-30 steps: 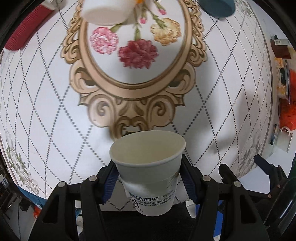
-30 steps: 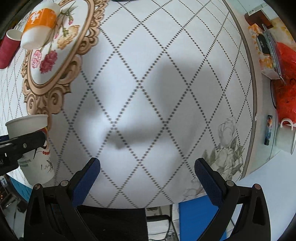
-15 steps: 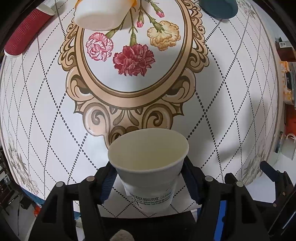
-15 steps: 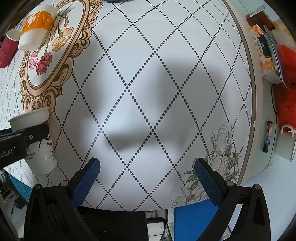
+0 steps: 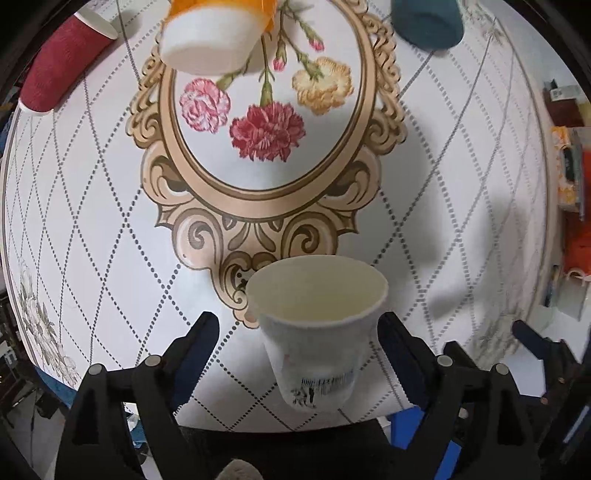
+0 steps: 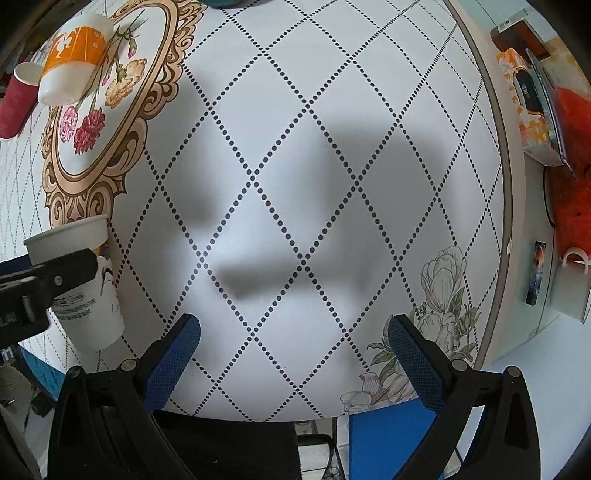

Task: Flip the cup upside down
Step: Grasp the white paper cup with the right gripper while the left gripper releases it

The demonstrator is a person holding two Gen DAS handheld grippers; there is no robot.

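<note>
A white paper cup stands upright, mouth up, near the table's front edge, between the fingers of my left gripper. The left jaws are spread wide, with a clear gap to the left finger; the right finger is close to the cup's side. The cup also shows at the left of the right wrist view, partly behind the left gripper's black finger. My right gripper is open and empty above the bare patterned tablecloth.
An orange-and-white cup lies on the flower medallion at the back. A red paper cup lies at the back left and a teal cup at the back right. Boxes and a white mug sit beyond the table's right edge.
The left gripper's jaws have opened and let go of the white cup, which now stands on the table. The left view has shifted slightly back. The right gripper stays open.
</note>
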